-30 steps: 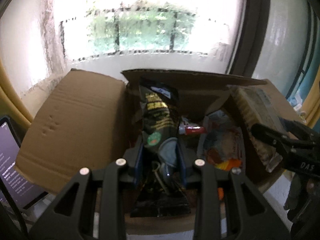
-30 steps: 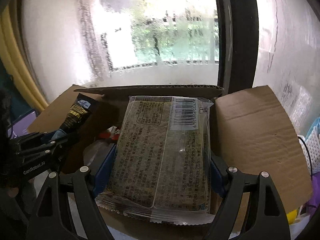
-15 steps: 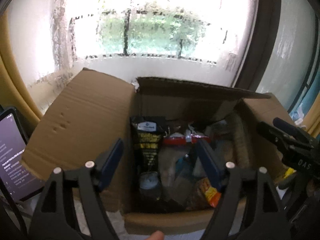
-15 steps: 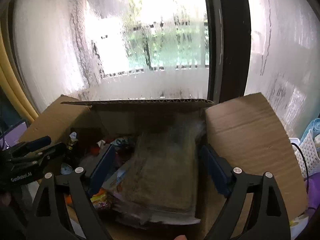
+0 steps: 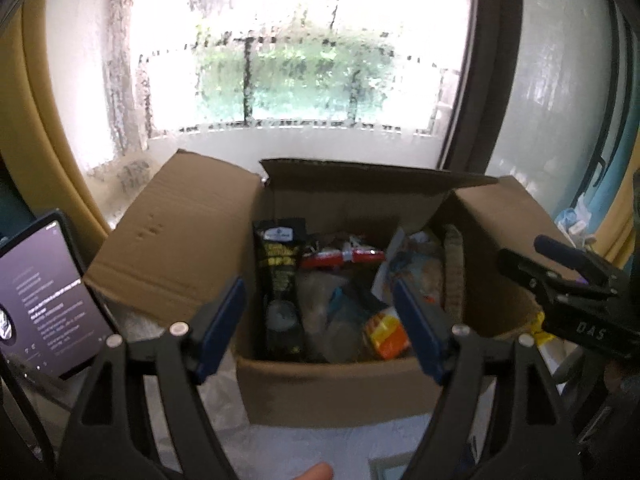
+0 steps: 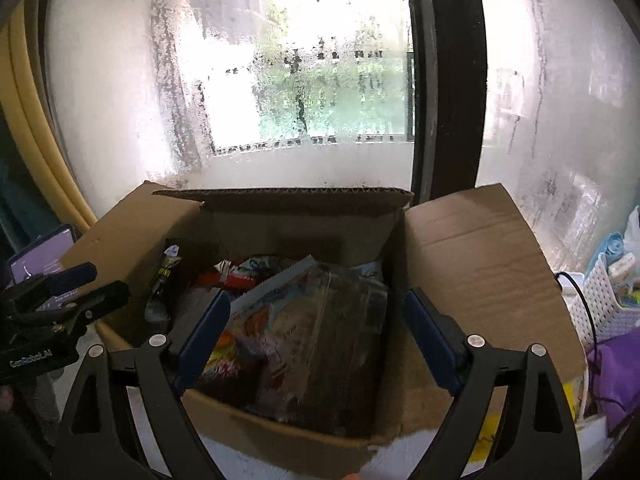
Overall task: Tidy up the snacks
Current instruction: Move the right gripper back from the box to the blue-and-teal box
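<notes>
Snack sorting by a fogged window: both grippers hung above an open cardboard box point(image 5: 340, 392), each w/ fingers spread wide and nothing between them. The left gripper point(image 5: 318, 322) had just let its fingers open; the black snack pouch point(image 5: 280, 280) stood upright inside the box, against its left wall. The right gripper point(image 6: 316, 338) was likewise empty, its fingers having just widened; the clear noodle pack point(image 6: 344, 344) lay tilted in the box's right half, atop a colourful snack bag point(image 6: 260, 320). Red-wrapped bars point(image 5: 344, 256) and an orange packet point(image 5: 386, 332) sat among the contents. A lit tablet point(image 5: 44, 292) stood left of the box, a white basket point(image 6: 600, 300) to its right.
</notes>
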Demonstrator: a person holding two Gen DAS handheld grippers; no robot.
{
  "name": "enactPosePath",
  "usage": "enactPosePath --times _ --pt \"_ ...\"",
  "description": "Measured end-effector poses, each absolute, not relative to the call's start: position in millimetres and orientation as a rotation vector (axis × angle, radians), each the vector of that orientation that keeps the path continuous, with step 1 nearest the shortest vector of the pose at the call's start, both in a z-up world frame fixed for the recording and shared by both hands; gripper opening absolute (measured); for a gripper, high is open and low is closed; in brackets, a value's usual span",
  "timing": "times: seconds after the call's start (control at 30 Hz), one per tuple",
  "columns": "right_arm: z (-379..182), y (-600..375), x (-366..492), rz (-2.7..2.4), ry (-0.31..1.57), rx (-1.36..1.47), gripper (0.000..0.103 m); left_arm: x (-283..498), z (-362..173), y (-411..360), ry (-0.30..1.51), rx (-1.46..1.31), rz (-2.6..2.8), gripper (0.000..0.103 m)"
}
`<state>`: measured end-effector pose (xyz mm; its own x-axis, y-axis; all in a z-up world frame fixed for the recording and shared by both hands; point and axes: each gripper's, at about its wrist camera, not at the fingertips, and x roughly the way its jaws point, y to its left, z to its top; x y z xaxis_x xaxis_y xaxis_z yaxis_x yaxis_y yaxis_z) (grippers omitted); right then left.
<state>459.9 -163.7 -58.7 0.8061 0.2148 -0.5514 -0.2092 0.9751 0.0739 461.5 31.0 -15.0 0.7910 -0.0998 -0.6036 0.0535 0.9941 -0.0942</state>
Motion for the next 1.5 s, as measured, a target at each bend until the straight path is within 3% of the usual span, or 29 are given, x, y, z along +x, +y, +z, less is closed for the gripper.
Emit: enactPosePath --times 1.03,1.5 --pt "-61.8 -158.2 329.2 0.290 0.571 -0.078 0.090 314.8 -15.7 24.3 0.590 -0.071 -0.101 0.077" --pt "-96.8 -167.9 300.4 0.322 0.611 -0.098 0.090 286.8 -54.3 25.1 0.637 -0.091 -0.064 0.077"
